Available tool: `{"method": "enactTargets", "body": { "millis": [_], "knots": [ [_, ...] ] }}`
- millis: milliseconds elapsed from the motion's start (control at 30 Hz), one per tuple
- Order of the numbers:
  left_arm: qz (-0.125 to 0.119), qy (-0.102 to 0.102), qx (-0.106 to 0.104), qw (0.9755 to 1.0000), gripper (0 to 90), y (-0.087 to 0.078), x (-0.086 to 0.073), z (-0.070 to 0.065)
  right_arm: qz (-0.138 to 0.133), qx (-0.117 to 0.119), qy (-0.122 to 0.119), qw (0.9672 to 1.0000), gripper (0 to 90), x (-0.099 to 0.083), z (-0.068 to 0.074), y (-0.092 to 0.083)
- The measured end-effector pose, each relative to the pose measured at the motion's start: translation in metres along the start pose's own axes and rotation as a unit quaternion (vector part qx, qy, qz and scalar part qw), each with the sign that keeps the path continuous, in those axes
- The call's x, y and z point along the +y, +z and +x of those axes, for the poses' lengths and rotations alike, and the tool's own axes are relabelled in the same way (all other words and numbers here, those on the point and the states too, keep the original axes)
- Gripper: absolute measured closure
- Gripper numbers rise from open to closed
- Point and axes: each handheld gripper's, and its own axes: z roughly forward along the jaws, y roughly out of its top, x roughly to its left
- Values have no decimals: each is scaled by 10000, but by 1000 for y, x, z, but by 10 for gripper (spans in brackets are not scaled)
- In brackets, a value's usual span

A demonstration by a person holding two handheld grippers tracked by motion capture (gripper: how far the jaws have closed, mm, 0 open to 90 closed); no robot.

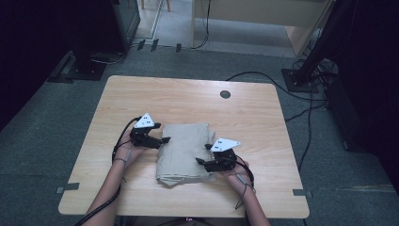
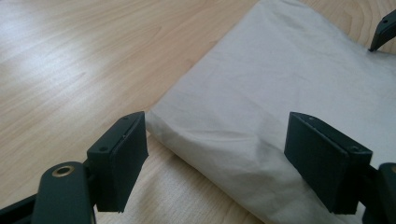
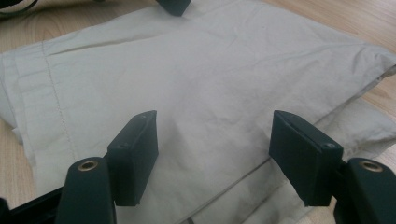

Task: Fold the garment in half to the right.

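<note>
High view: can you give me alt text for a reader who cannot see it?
A folded beige cloth lies on a light wooden table, with a person's two hands holding black tongs at its sides. The left tongs sit at the cloth's left edge and the right tongs over its right side, both open.

the folded cloth (image 1: 184, 153) lies mid-table (image 1: 188, 96), flanked by the left gripper (image 1: 162, 139) at its left edge and the right gripper (image 1: 203, 154) over its right edge. beyond the cloth the tabletop is bare up to a small round cap (image 1: 225, 94); bare wood runs left, right and in front of the cloth.
</note>
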Motion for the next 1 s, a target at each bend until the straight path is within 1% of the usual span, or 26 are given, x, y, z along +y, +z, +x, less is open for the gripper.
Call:
{"method": "enactTargets", "body": {
  "millis": [67,167,200,367,567,700,800,867,900,1000],
  "knots": [
    [55,20,-25,10000,215,4,-1,-1,-1,-7,-6,10000,323,0,0,0],
    [59,-4,-64,10000,215,7,-1,-3,-6,2,-20,10000,322,1,1,1],
    [84,21,-77,9999,215,9,-2,-4,-13,8,-28,10000,322,1,1,2],
    [103,39,-40,9999,215,11,-1,-6,-44,23,-137,9999,304,5,4,5],
    [107,66,2,9999,215,12,-1,-7,-115,5,-301,9995,291,14,6,11],
    [105,89,13,9999,215,13,0,-8,-132,8,-298,9995,289,20,5,18],
    [108,94,28,9999,215,13,0,-9,-60,-17,-326,9994,291,22,3,23],
    [104,104,41,9999,215,13,0,-9,49,22,-303,9995,291,22,-2,28],
    [102,116,42,9999,215,13,0,-9,49,22,-303,9995,291,22,-2,28],
    [105,120,53,9999,215,13,0,-9,158,5,-129,9998,278,18,-8,34]
  ]
}}
